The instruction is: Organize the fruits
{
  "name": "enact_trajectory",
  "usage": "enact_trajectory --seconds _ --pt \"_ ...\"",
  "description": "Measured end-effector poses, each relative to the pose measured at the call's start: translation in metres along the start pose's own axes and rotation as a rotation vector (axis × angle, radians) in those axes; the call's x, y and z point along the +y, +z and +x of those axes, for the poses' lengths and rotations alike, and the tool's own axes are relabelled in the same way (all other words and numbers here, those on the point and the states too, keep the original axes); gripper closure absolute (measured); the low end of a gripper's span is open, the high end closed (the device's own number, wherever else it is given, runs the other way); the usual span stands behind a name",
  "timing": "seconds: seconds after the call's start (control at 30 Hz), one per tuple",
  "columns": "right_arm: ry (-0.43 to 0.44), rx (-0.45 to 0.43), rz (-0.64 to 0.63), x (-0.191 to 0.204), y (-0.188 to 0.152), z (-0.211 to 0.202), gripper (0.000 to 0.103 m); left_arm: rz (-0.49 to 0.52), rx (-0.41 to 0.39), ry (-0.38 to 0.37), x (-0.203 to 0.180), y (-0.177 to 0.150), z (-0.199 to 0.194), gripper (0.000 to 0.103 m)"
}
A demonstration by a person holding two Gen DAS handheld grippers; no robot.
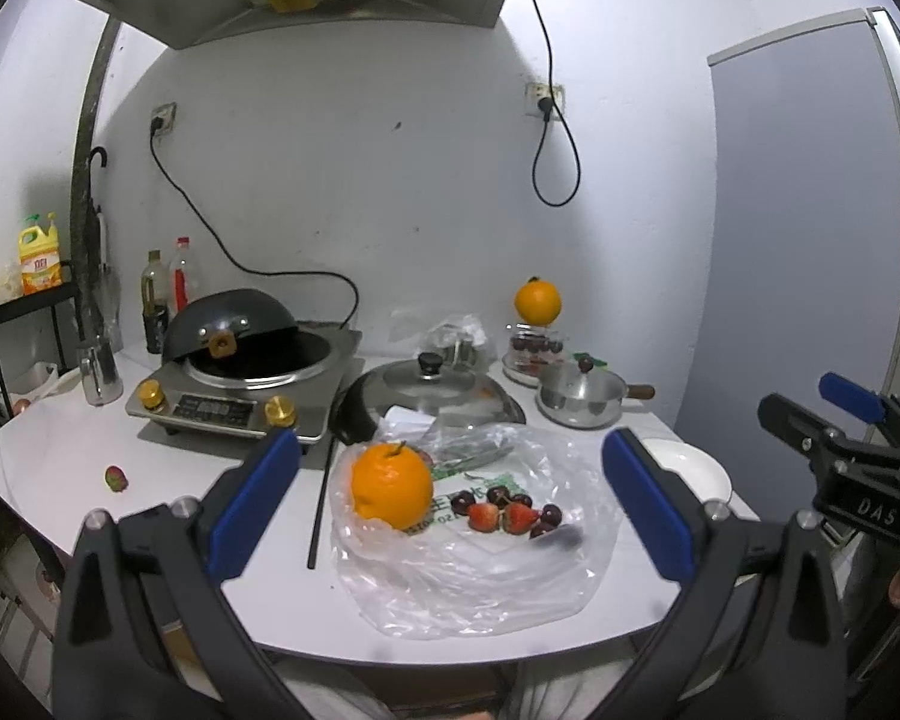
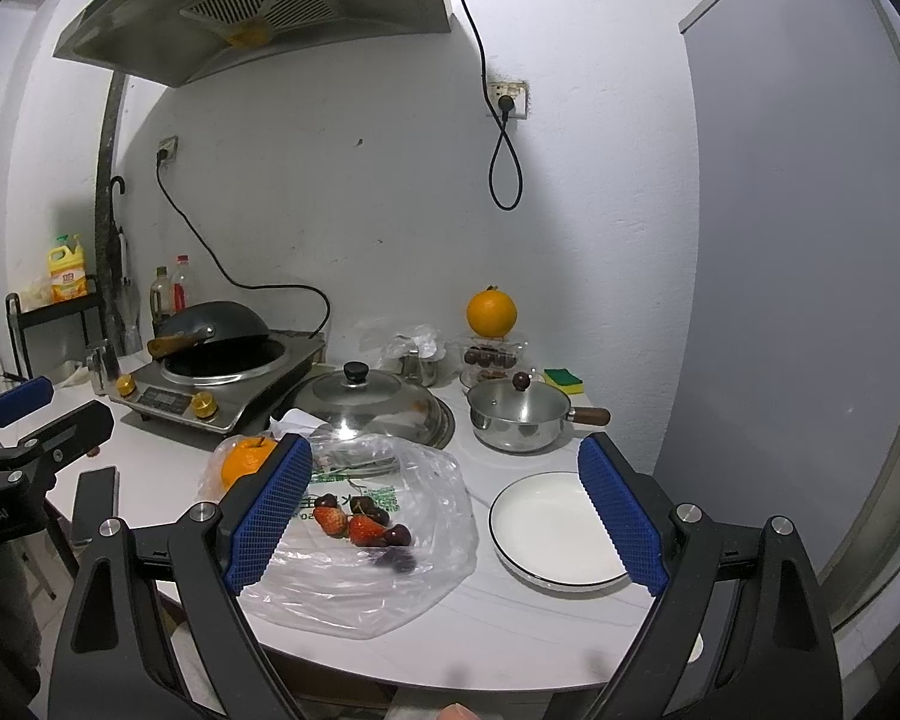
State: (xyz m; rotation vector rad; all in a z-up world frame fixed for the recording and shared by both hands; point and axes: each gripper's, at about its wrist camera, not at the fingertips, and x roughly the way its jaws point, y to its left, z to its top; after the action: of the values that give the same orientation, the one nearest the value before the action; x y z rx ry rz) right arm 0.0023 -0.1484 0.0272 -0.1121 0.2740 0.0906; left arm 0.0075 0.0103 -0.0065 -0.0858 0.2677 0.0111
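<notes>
Fruit lot — orange (image 1: 392,486), strawberries (image 1: 503,517), cherries (image 1: 551,515) on the plastic bag (image 1: 480,570); white plate (image 2: 555,531) (likely your destination) beside it. Your left gripper (image 1: 450,501) and right gripper (image 2: 444,519) — both spread, empty.

oranges: two (image 1: 392,485) (image 1: 537,301)
strawberries: two on the bag (image 1: 486,515)
plates: one (image 2: 555,531)
pots: one (image 2: 519,416)
bottles: two (image 1: 155,301)

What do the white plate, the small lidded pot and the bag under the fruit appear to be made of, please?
The plate looks like glazed ceramic: glossy white with a thin dark rim. The small pot looks like polished steel, mirror-bright, with a seemingly wooden handle. The bag is thin clear plastic film, crinkled and see-through.
</notes>
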Motion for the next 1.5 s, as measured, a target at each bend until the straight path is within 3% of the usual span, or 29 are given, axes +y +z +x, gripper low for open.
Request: enact_trajectory --seconds 0.7,1.07,1.5 --pt "0.031 0.025 -0.012 0.005 0.003 0.021 0.011 -0.010 0.022 0.025 0.005 0.001 0.020 0.001" --pt "0.047 0.074 -0.009 0.006 -0.001 0.055 0.011 -0.019 0.081 0.040 0.016 -0.004 0.056 0.001" --pt "0.116 0.163 -0.051 0.039 -0.009 0.113 0.011 -0.086 0.188 0.096 0.063 -0.026 0.099 0.001"
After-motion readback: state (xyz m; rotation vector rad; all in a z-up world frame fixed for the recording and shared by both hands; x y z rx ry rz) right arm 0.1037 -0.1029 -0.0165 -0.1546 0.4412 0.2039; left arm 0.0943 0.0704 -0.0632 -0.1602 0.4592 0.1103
